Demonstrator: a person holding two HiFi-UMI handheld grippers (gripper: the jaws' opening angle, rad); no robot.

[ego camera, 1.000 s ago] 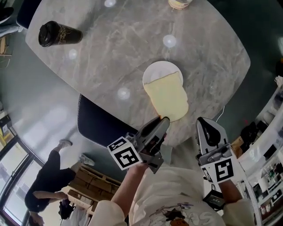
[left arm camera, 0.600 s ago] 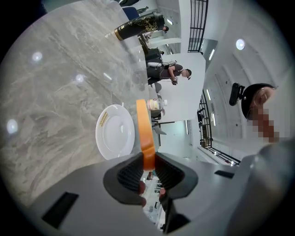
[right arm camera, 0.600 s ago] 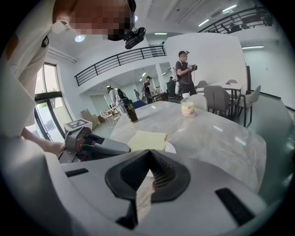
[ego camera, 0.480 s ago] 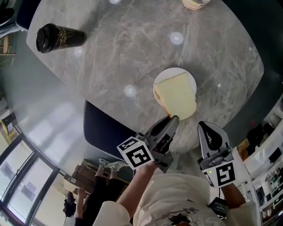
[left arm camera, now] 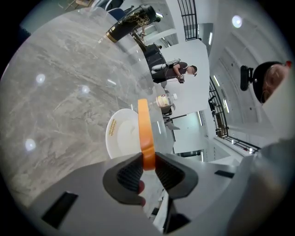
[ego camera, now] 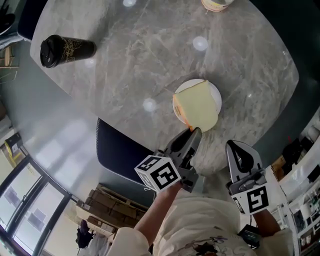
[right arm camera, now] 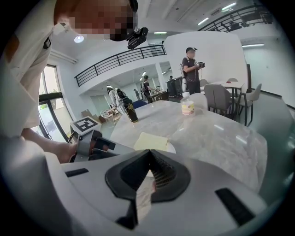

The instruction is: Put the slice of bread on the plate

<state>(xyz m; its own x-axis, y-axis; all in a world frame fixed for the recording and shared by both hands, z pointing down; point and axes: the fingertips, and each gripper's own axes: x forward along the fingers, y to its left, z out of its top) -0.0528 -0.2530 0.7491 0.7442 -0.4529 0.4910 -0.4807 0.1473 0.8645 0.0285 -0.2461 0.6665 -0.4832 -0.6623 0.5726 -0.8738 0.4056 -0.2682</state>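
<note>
A pale slice of bread [ego camera: 197, 106] with an orange-brown crust hangs over the white plate [ego camera: 215, 92] on the grey marble table. My left gripper [ego camera: 193, 133] is shut on the slice's near edge. In the left gripper view the slice [left arm camera: 144, 131] shows edge-on between the pads, with the plate [left arm camera: 119, 137] just behind it. I cannot tell whether the slice touches the plate. My right gripper [ego camera: 239, 151] hovers at the table's near edge to the right, shut and empty. In the right gripper view its jaws [right arm camera: 150, 159] meet, and beyond them are the slice [right arm camera: 152, 141] and the left gripper [right arm camera: 91, 144].
A black cup [ego camera: 65, 48] stands at the far left of the table. A small jar [ego camera: 216, 4] is at the far edge. A dark chair [ego camera: 120, 150] is tucked under the near left edge. People stand in the room beyond the table.
The left gripper has carried the slice forward and down, so it now covers more of the plate and overhangs the near side less. The right gripper has hardly moved.
</note>
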